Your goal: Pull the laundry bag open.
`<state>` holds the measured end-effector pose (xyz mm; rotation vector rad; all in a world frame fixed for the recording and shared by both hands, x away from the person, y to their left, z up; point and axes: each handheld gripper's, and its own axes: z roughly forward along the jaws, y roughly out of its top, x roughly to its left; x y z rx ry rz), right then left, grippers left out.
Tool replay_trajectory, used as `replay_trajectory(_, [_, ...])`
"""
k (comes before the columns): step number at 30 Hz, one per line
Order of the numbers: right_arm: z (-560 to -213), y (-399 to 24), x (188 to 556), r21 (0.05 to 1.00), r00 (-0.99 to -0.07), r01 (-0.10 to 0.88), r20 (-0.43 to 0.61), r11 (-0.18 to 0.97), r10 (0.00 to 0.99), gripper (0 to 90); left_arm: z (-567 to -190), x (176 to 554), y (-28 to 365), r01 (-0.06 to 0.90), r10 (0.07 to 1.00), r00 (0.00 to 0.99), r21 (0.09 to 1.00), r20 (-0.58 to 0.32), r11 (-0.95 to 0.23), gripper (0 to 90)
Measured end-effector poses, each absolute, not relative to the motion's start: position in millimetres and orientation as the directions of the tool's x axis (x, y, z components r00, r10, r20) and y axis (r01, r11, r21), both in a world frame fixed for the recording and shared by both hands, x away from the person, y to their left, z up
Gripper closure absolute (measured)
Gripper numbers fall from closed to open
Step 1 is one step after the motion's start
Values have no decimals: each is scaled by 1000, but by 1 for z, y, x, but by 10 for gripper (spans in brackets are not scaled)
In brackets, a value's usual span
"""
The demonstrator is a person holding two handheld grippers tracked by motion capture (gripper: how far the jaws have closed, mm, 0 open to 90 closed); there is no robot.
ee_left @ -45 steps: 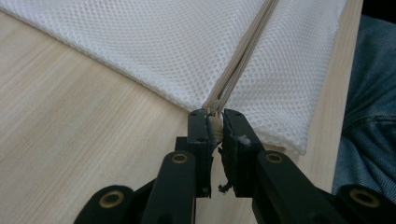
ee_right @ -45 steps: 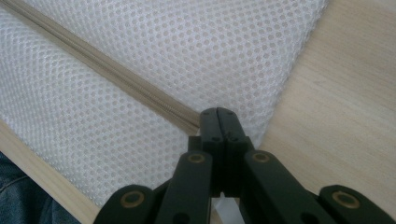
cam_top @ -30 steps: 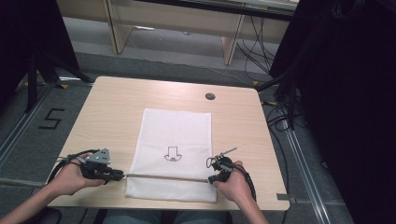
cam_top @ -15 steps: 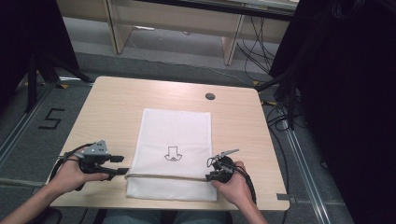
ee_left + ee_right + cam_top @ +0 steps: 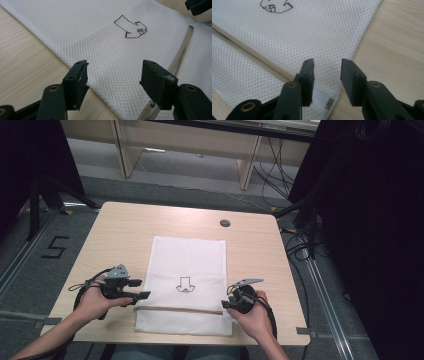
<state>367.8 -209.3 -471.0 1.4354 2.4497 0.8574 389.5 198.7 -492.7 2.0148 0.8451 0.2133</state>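
- The white mesh bag [image 5: 186,285] lies flat on the desk [image 5: 120,230], its zipper [image 5: 180,309] running straight across near the front edge, likely just drawn along.
- The left tool [image 5: 141,289] rests at the bag's left edge, jaws just opened, nothing between them.
- The right tool [image 5: 226,304] sits low at the zipper's right end, jaws likewise just opened and empty.

Fingers: left gripper [image 5: 113,83] spread wide, nothing between.
Bag: white mesh bag [image 5: 100,37] with drawn arrow [image 5: 131,30], flat.
Desk: pale wood desk [image 5: 22,67].
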Motion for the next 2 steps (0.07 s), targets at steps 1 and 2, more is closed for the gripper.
replay_trajectory(1, [-471, -209, 368, 563, -511, 747, 143, 355, 848, 630, -492, 390, 199, 478, 638, 752, 805, -169, -350, 380])
replay_trajectory(2, [-471, -209, 368, 563, -510, 746, 139, 356, 849, 627, -491, 389, 200, 482, 647, 744, 806, -169, -344, 381])
